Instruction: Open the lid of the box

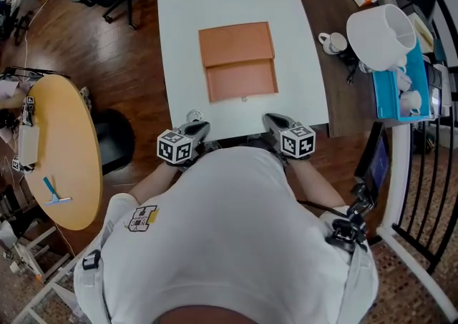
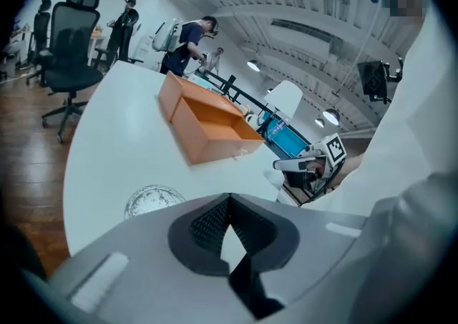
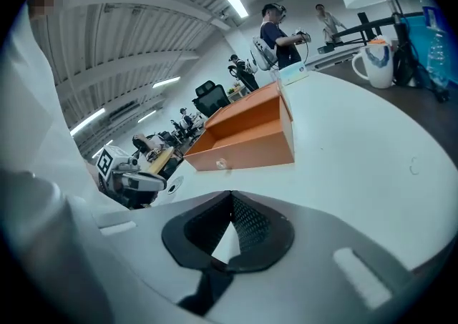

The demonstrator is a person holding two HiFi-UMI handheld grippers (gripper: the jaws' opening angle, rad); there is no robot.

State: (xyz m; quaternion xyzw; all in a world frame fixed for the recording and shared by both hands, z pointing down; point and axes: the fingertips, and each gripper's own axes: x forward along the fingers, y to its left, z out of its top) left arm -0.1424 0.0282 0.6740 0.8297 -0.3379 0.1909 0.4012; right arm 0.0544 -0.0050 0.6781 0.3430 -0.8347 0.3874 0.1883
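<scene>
One orange box, lid folded open behind it, on the white table.
Just short of the box, left gripper and right gripper, jaws pinched together, empty.

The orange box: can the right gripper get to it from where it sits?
Probably yes: only bare white table lies between the right gripper and the orange box, though its jaws are shut.

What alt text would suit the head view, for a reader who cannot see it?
An orange box lies open in the middle of a white table, its lid folded back on the far side. At the near edge, a person in a white shirt holds the left gripper and the right gripper, both apart from the box.
</scene>
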